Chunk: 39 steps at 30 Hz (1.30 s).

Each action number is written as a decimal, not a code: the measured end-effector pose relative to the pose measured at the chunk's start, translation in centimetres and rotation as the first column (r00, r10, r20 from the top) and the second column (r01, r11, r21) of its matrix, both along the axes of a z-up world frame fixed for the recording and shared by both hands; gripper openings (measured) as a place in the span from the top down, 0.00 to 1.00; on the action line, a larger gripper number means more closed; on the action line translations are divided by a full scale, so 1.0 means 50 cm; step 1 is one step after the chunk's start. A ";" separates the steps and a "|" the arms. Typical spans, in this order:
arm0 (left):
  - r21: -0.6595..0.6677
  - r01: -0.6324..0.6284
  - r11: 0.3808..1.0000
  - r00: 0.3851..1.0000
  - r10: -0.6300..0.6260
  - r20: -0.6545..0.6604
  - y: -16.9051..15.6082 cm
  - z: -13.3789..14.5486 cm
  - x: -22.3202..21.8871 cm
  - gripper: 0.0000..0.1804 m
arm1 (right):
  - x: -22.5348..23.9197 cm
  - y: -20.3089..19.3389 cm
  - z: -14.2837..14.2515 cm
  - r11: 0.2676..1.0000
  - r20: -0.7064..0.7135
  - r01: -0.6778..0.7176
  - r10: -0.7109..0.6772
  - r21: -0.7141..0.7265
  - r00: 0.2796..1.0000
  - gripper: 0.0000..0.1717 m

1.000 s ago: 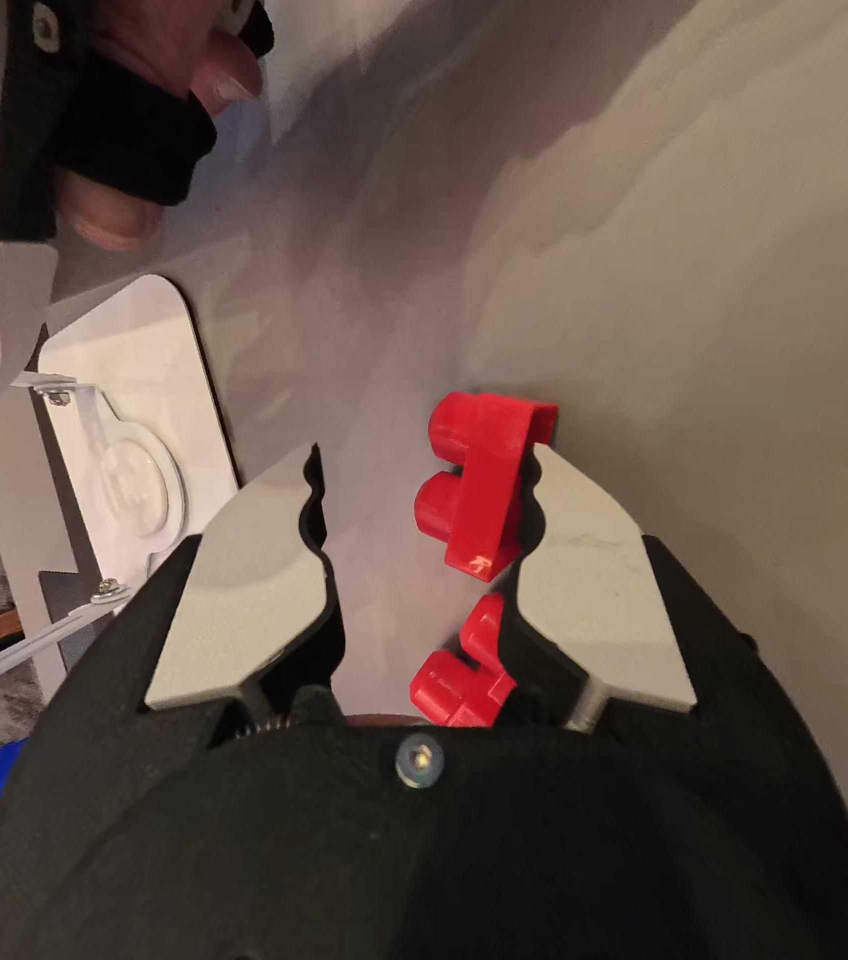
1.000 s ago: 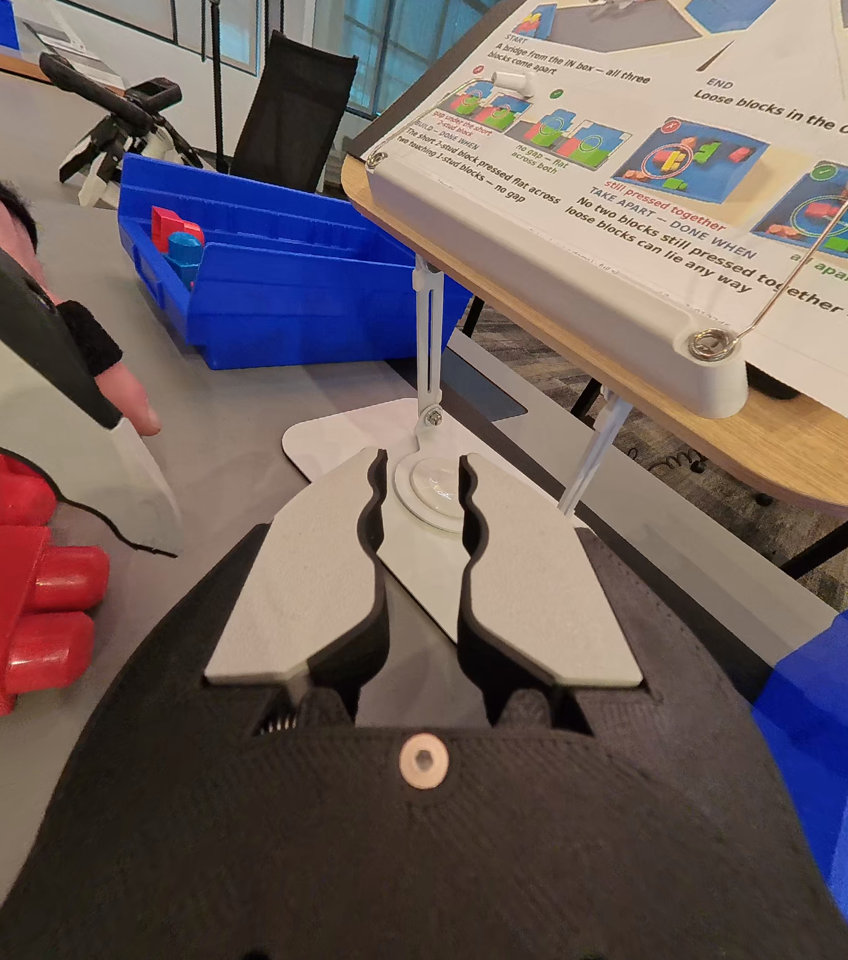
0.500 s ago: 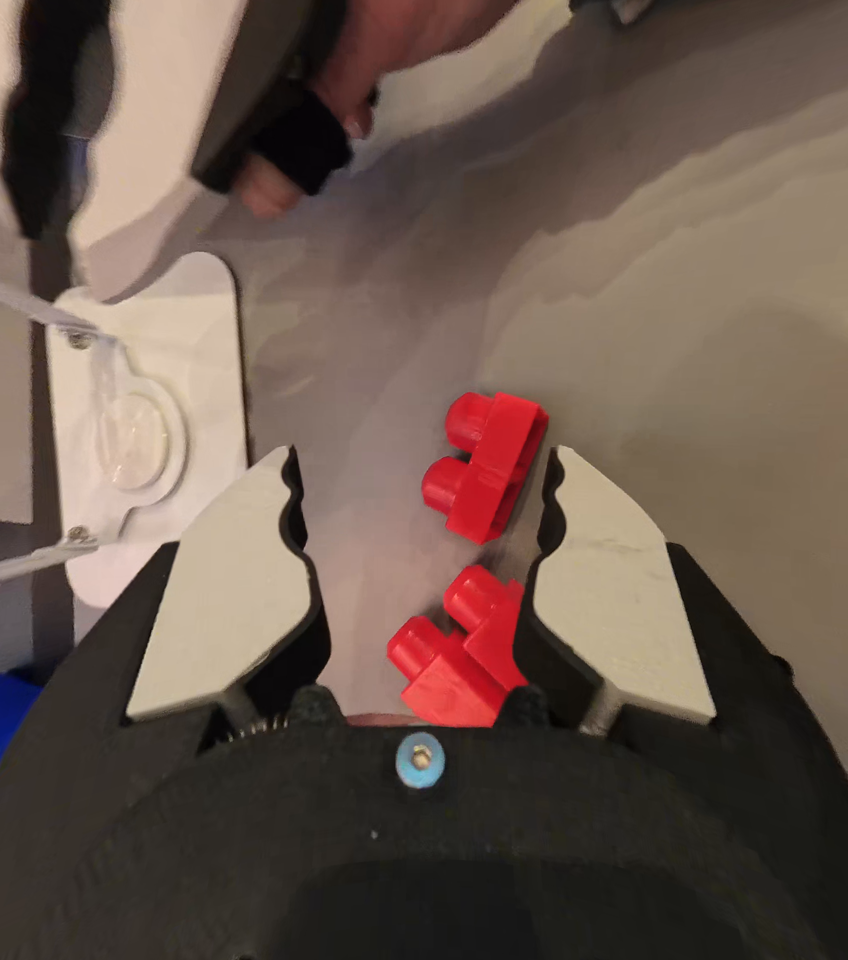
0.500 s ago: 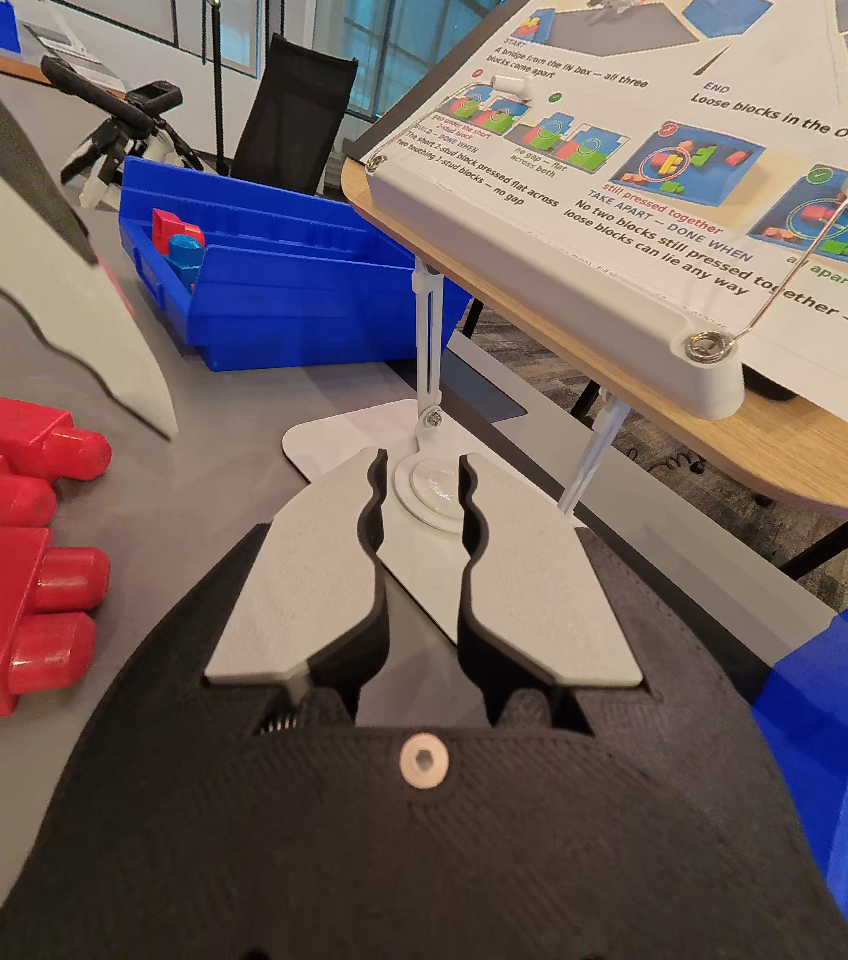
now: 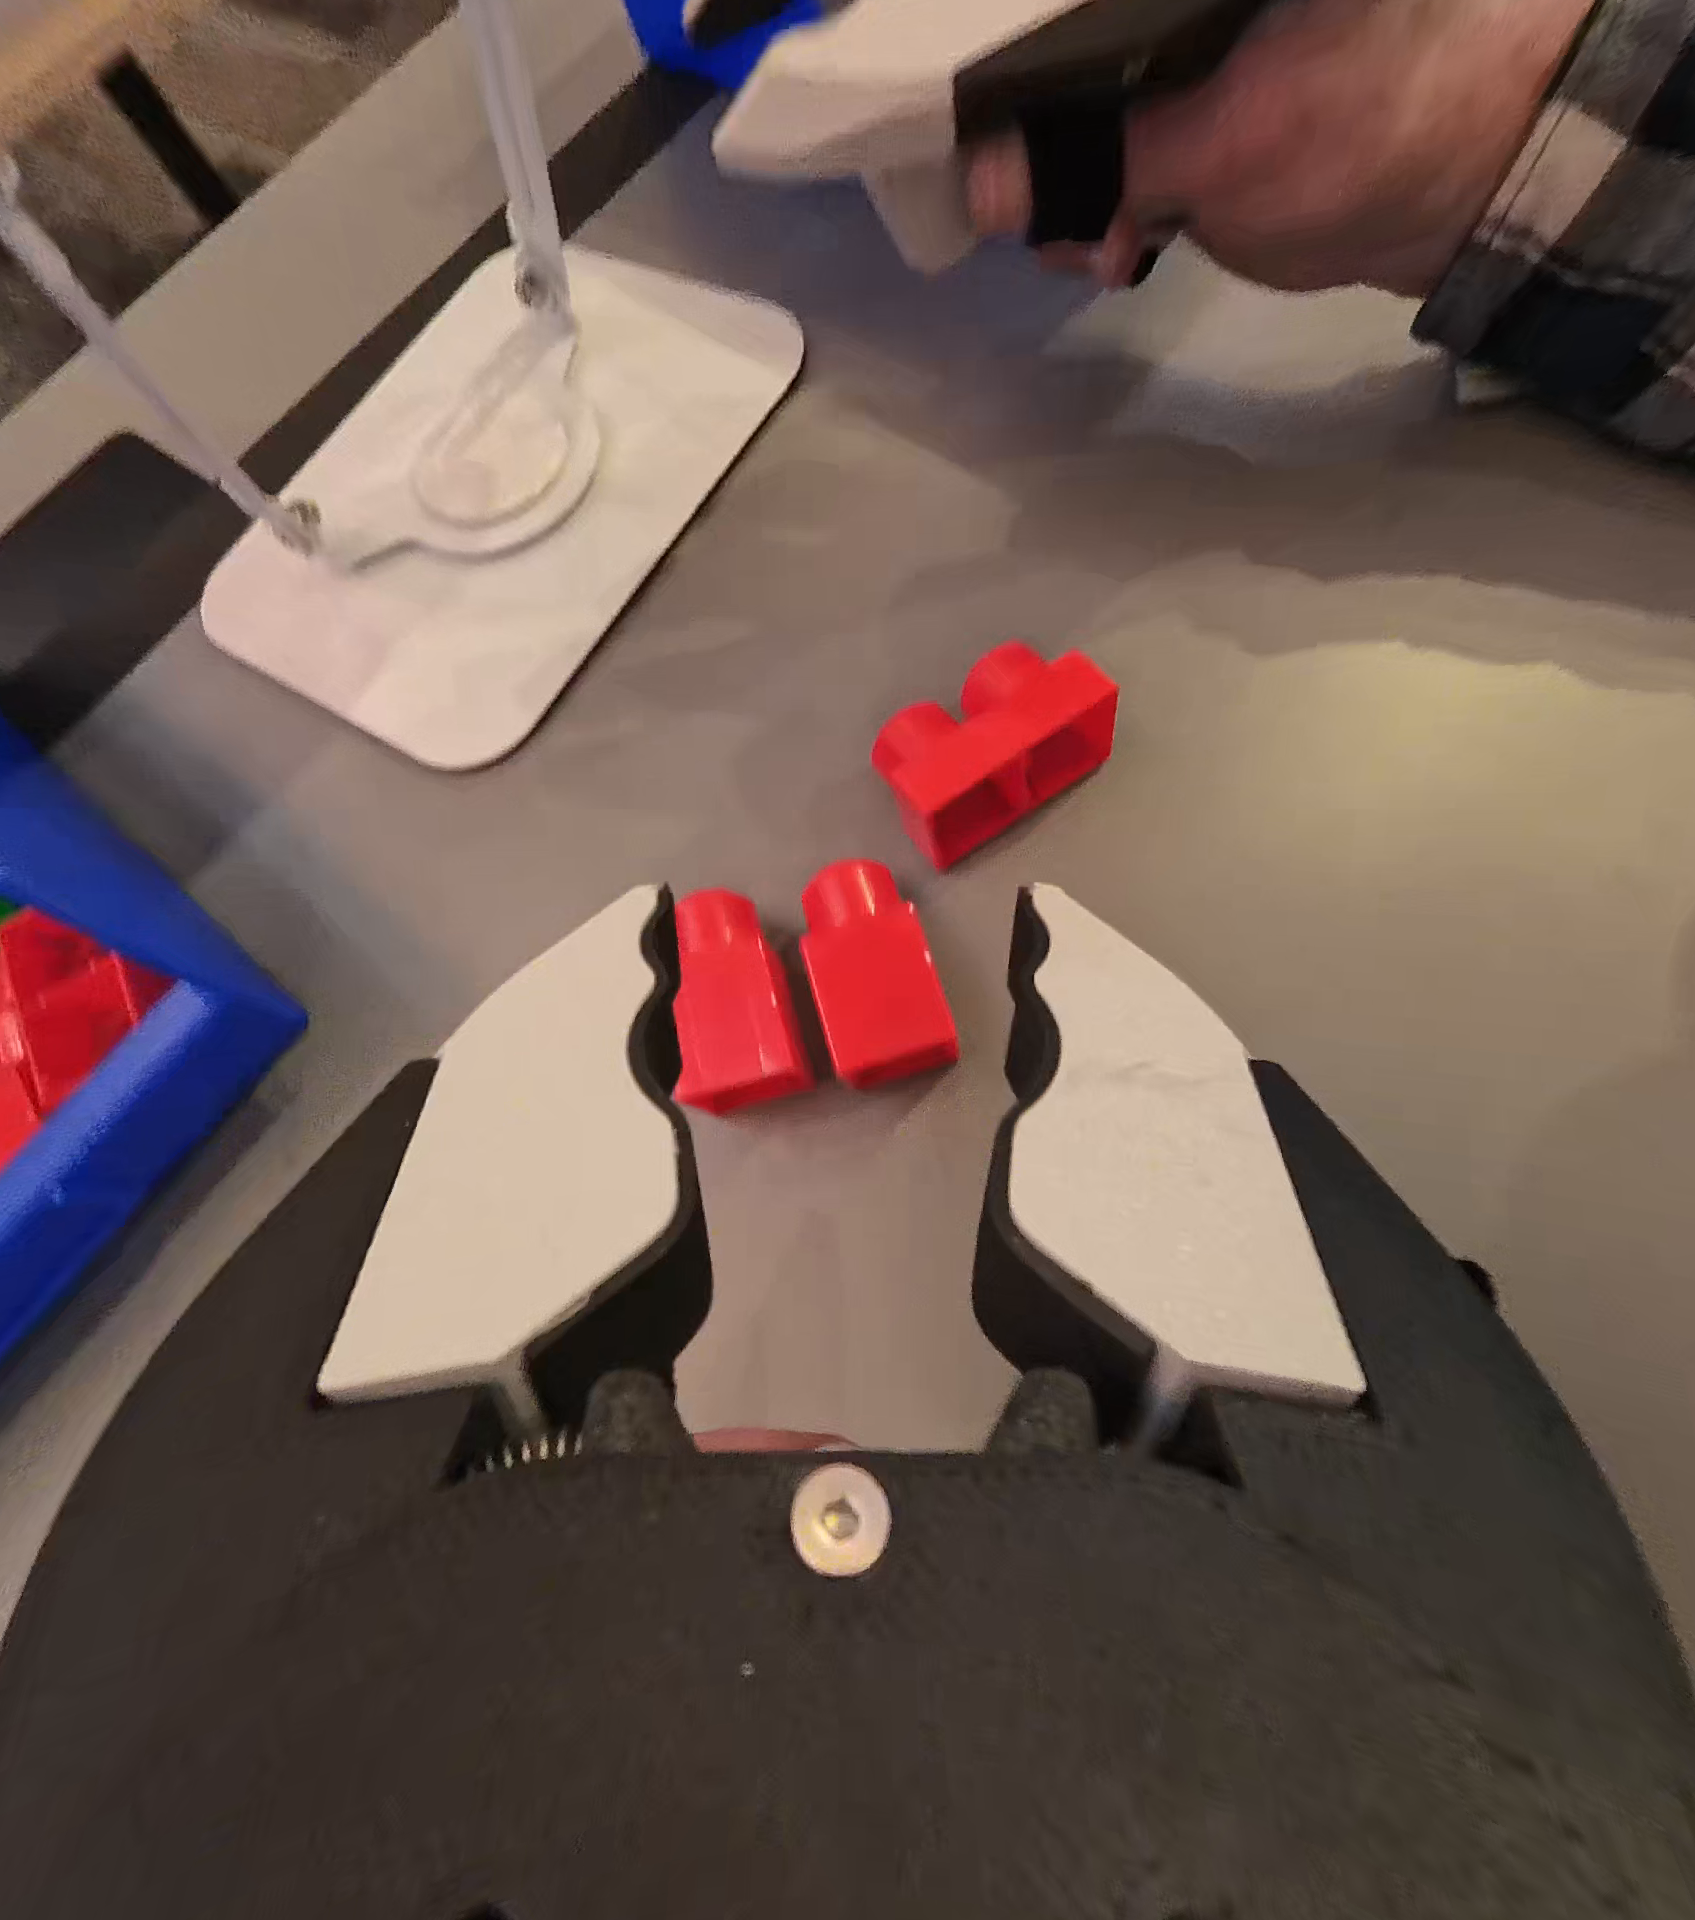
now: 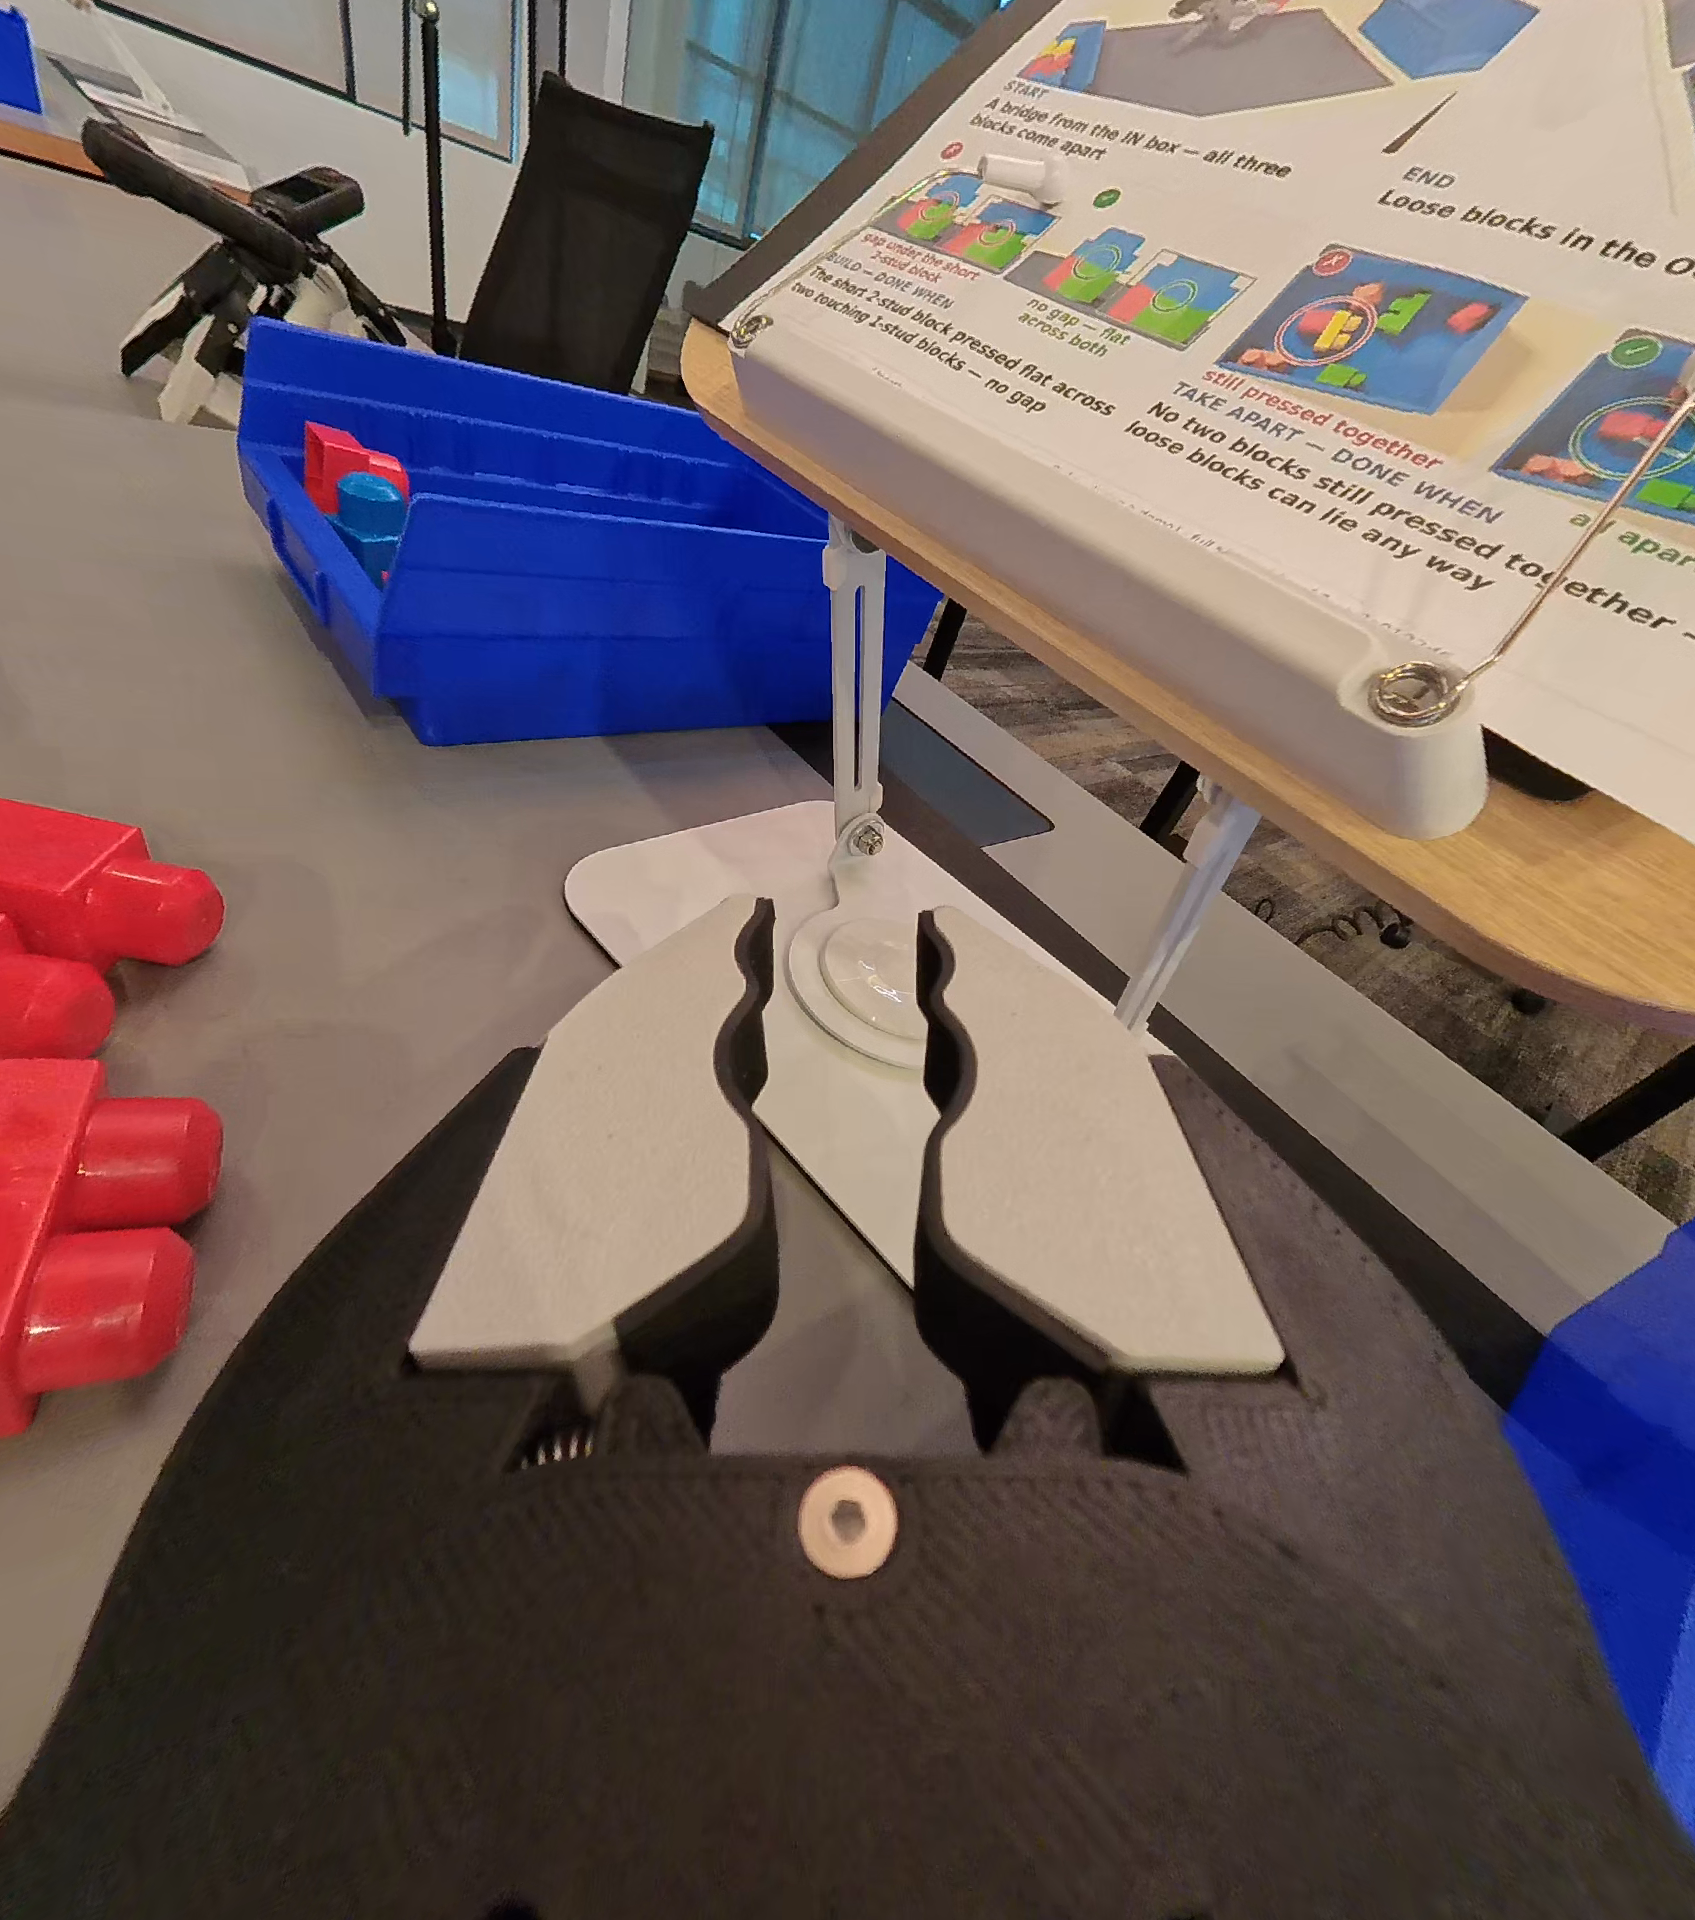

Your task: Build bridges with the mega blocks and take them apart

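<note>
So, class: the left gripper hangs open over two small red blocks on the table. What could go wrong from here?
1. The left gripper spans both one-stud blocks; closing might pinch the pair or push one askew.
2. The left finger looks much nearer its block than the right one, so a squeeze may shove them sideways.
3. The two-stud block lies on its side close ahead and could get knocked.

Left tongs point(image 5: 838, 997): matte black 3D-printed body, two pale grey fingers point(image 5: 531, 1122) with wavy black inner pads, a silver hex screw point(image 5: 840, 1520). Right tongs point(image 6: 845, 997) match. Person's sleeve point(image 5: 1643, 239): dark-and-white plaid flannel.
</note>
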State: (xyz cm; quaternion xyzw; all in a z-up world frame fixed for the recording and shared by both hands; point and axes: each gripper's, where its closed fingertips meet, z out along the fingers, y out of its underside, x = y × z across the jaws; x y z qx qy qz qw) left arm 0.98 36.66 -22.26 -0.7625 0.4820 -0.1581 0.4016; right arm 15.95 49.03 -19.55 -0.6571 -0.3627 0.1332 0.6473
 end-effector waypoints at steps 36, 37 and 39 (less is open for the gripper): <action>-0.150 -0.139 0.979 0.974 0.107 -0.200 0.062 -0.177 -0.010 0.57 | -0.005 -0.004 0.004 1.000 0.005 -0.007 0.007 0.007 1.000 0.85; -0.151 -0.135 0.979 0.974 0.103 -0.203 0.063 -0.177 -0.009 0.57 | -0.005 -0.004 0.004 1.000 0.005 -0.007 0.007 0.007 1.000 0.85; -0.158 -0.127 0.979 0.974 0.093 -0.207 0.063 -0.177 -0.009 0.57 | -0.005 -0.004 0.004 1.000 0.004 -0.007 0.007 0.007 1.000 0.85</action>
